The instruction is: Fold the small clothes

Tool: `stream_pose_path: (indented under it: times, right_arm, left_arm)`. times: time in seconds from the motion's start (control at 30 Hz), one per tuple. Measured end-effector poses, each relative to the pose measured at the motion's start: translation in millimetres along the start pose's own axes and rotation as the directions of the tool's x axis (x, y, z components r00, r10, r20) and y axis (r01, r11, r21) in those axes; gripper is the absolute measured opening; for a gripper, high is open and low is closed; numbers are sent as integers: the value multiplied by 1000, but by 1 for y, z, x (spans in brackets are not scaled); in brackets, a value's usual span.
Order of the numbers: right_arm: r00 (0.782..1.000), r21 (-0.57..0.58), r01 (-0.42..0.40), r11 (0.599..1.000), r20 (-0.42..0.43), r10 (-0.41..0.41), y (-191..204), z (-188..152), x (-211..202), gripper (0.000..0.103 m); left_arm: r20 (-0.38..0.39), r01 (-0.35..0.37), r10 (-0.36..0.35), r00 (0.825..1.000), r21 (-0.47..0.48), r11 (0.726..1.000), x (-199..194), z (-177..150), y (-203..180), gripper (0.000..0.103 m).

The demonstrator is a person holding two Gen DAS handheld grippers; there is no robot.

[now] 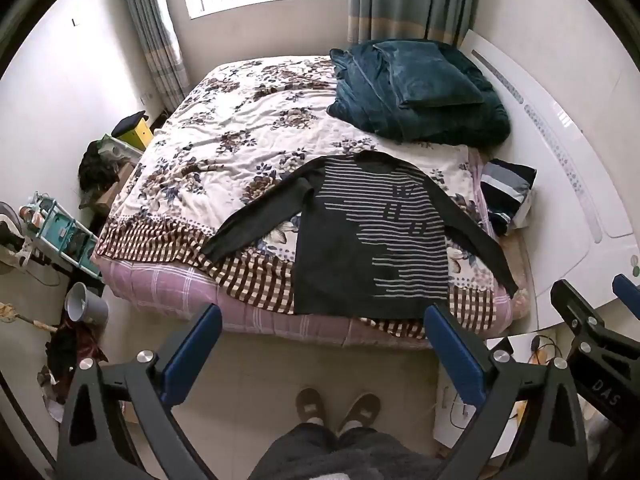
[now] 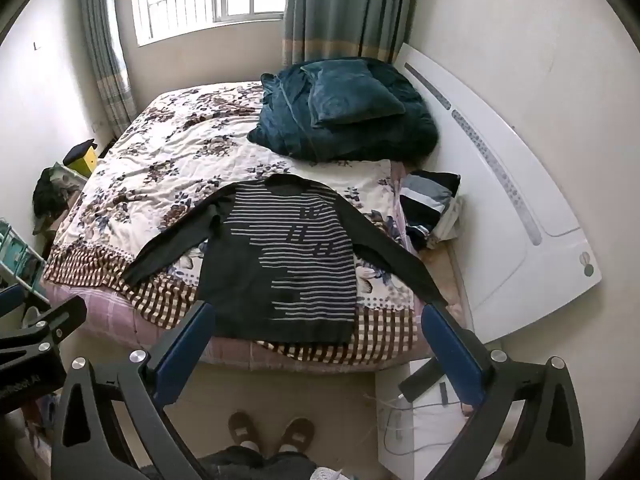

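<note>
Left gripper [image 1: 322, 322] hangs over the floor with its two blue fingers [image 1: 198, 344] spread wide apart, nothing between them. Right gripper [image 2: 316, 320] is the same: two fingers [image 2: 188, 338] wide apart, empty, well short of the bed [image 2: 168, 160]. In the left view only one corner of the right gripper shows at 3 o'clock, cut by the frame edge.

One dark striped sweater [image 1: 372, 240] lies flat on the near end of the bed at 12 o'clock from both grippers, both sleeves spread out, hem at the mattress edge. The small pattern on its chest is too blurred to read.

At 1 o'clock, one folded teal blanket [image 2: 344, 120] with one pillow on top. One folded striped garment [image 2: 430, 196] sits wedged beside the white headboard [image 2: 520, 200], partly hidden. Two slippers [image 1: 338, 406] below; the clutter at 9 o'clock is hard to make out.
</note>
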State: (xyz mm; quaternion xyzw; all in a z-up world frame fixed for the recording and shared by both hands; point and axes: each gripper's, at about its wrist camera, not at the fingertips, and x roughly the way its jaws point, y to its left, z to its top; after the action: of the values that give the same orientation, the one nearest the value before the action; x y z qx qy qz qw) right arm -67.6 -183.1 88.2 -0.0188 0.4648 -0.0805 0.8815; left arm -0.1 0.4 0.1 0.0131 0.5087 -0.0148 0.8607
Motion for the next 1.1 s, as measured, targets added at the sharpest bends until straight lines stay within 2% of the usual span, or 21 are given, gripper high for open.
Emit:
stream_pose_path:
  times: [1.1]
  right_arm:
    - [1000,-1,-3,1000,17,3,4,12,-11,103]
  left_arm:
    - [22,5,-5,1000,-4,1000,-8,14,-5,103]
